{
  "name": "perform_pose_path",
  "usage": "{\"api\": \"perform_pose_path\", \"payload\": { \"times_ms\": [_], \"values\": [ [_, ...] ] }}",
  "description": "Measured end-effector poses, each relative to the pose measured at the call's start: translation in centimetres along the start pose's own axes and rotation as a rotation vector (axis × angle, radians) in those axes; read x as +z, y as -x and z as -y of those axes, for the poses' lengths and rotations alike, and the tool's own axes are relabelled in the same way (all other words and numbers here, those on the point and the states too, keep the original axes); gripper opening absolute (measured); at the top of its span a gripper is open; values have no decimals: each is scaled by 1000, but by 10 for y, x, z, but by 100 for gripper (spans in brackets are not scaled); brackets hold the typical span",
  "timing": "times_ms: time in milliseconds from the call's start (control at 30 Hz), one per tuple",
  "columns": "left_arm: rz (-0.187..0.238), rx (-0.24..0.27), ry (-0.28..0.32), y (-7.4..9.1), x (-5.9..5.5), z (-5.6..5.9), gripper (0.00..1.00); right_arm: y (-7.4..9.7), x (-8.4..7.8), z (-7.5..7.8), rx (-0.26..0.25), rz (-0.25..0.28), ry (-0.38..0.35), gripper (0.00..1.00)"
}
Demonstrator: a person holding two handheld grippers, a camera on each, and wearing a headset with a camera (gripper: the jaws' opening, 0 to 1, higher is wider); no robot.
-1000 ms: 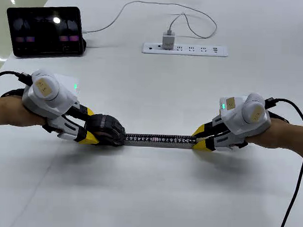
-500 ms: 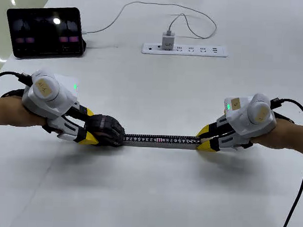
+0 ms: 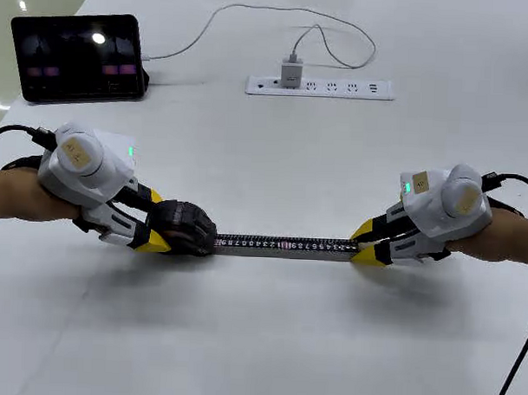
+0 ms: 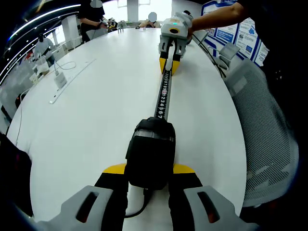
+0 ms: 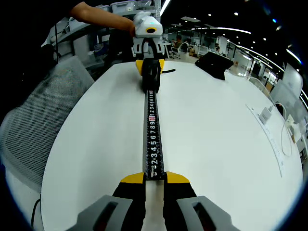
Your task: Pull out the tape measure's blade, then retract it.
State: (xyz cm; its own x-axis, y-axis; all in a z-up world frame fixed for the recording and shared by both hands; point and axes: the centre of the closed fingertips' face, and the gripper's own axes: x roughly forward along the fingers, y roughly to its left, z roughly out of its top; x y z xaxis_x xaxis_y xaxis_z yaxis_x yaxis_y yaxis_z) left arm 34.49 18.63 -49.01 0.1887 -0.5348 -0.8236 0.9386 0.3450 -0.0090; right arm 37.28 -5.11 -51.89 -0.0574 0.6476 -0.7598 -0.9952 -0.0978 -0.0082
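Blade drawn longer: I have carried the right gripper farther right across the white table than half a second ago, and more of the blade lies bared. The left gripper and the black tape measure case have kept their place. The case sits between the left gripper's yellow-tipped fingers, clamped on both flanks, its mouth facing the other gripper. From there the blade runs flat along the tabletop, numerals up, to the right gripper, whose fingers are pressed together on the blade's very end.
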Motion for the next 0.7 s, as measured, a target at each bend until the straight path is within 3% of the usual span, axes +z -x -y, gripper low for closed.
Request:
{"api": "perform_pose_path", "payload": {
  "times_ms": [700],
  "values": [
    [0, -4, 4, 0, 2, 1, 26, 13, -14, 0, -5, -17, -11, 9]
  ]
}}
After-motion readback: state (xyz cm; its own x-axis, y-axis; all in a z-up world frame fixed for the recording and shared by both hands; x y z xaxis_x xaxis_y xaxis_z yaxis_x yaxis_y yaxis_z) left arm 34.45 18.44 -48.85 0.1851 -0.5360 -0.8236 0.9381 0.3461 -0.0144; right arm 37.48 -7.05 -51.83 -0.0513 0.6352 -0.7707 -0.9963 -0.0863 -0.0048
